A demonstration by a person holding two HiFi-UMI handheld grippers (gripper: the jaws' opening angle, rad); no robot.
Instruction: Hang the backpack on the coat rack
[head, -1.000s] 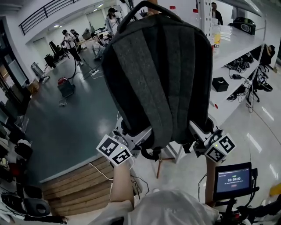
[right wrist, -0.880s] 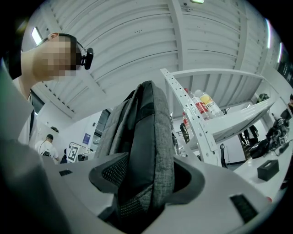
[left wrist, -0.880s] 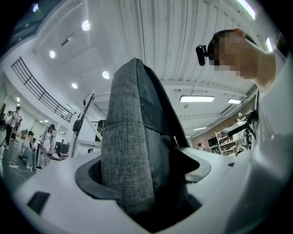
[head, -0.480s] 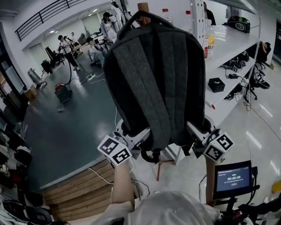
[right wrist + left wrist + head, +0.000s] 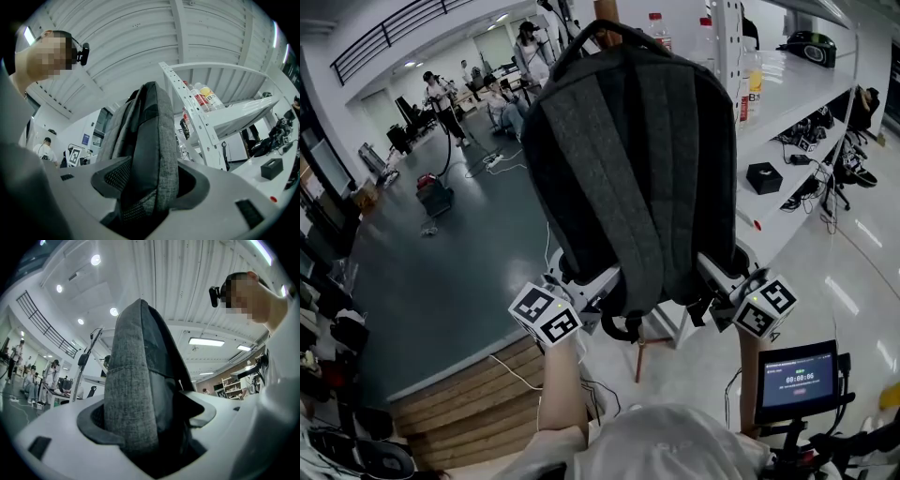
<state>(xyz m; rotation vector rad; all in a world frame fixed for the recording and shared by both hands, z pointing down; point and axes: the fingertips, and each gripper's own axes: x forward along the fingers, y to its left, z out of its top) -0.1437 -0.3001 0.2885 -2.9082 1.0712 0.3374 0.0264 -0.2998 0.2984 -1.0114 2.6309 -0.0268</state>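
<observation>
A dark grey backpack (image 5: 639,169) is held up high in front of me, its back panel toward the head view. Its top loop handle (image 5: 605,28) sits around the top of the wooden coat rack post (image 5: 605,11). My left gripper (image 5: 589,298) is shut on the backpack's lower left edge (image 5: 133,408). My right gripper (image 5: 711,291) is shut on the lower right edge (image 5: 150,164). The rack's wooden leg (image 5: 639,356) shows below the bag; the rest of the rack is hidden behind it.
White shelving (image 5: 787,103) with bottles, a black box and gear stands to the right, with its upright post (image 5: 187,108) close by. A small screen (image 5: 797,380) sits at lower right. People (image 5: 441,98) stand far off across the dark floor. A wooden platform (image 5: 473,394) lies at lower left.
The backpack has been lifted slightly and shifted toward the post, so the handle now sits around the post top. Both grippers stayed shut on its lower corners.
</observation>
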